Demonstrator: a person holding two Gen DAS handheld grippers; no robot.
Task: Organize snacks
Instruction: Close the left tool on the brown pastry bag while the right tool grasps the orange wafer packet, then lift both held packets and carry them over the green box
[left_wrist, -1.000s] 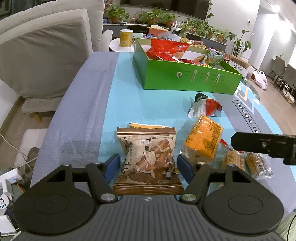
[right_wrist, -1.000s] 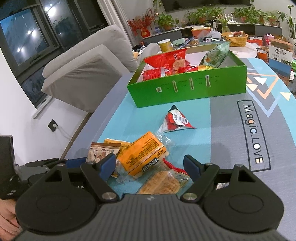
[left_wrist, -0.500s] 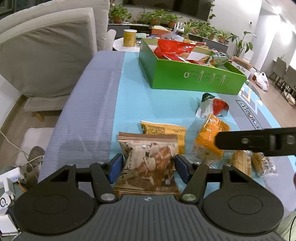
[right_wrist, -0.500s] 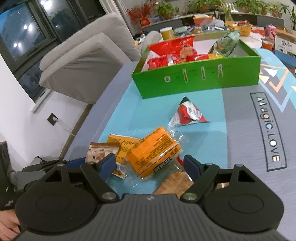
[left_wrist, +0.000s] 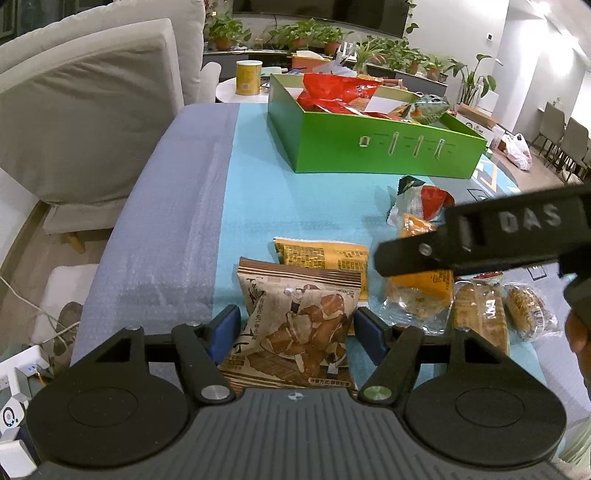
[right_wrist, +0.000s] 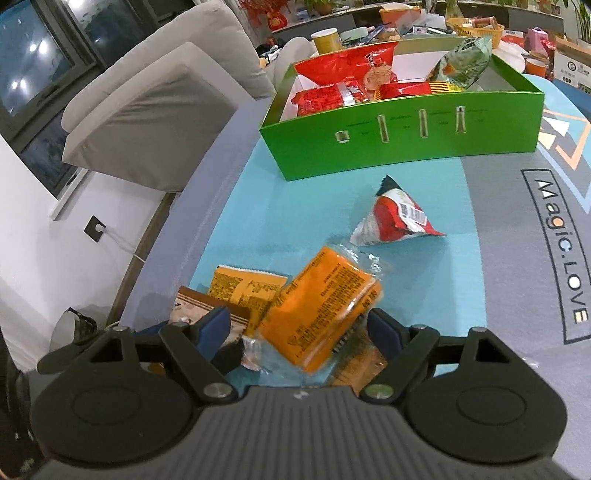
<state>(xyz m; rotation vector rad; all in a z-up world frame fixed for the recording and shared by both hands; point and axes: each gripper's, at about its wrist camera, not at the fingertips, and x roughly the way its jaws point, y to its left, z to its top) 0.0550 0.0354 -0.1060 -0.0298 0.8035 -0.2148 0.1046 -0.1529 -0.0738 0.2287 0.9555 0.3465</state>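
Brown snack packet (left_wrist: 295, 325) is lying between the left tool (left_wrist: 295, 328), jaws just widening, not gripping. Right tool (right_wrist: 299, 328), open, is straddling the orange packet (right_wrist: 321, 314), closer than a second ago. Green box (left_wrist: 369, 147) is waiting beyond on the counter (left_wrist: 177, 206).

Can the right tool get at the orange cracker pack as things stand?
Probably yes: the right tool already straddles the orange cracker pack, its jaws standing open on either side. Nothing lies over the pack, though the left tool works close beside it.
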